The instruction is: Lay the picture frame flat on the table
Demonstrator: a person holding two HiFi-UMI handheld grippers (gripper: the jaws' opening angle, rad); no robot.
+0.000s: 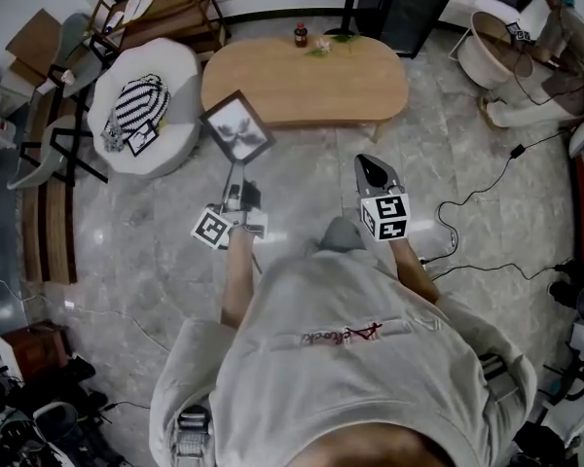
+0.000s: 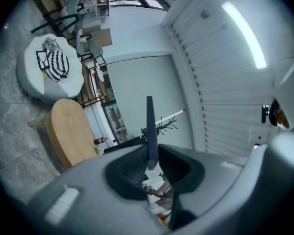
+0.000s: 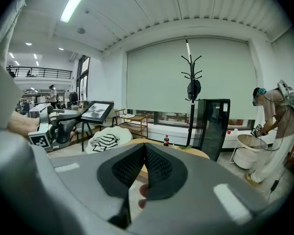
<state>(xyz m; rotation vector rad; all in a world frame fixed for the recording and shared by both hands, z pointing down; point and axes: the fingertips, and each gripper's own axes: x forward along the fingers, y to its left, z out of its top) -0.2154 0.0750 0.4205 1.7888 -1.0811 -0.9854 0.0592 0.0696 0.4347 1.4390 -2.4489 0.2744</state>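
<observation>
The dark picture frame (image 1: 236,126) hangs in the air over the floor, just in front of the oval wooden table (image 1: 307,81). My left gripper (image 1: 237,170) is shut on its lower edge. In the left gripper view the frame (image 2: 149,124) shows edge-on as a thin dark blade clamped between the jaws of the left gripper (image 2: 151,154), and the table (image 2: 68,131) lies to the left. My right gripper (image 1: 368,163) hovers to the right of the frame, shut and empty. Its jaws meet in the right gripper view (image 3: 144,148), where the frame (image 3: 95,110) appears at the left.
A white pouf (image 1: 165,66) with a striped bag (image 1: 138,105) stands left of the table. A bottle (image 1: 301,35) and a small plant (image 1: 321,45) sit at the table's far edge. Cables (image 1: 467,212) trail on the floor at the right. A person (image 1: 560,22) works at the back right.
</observation>
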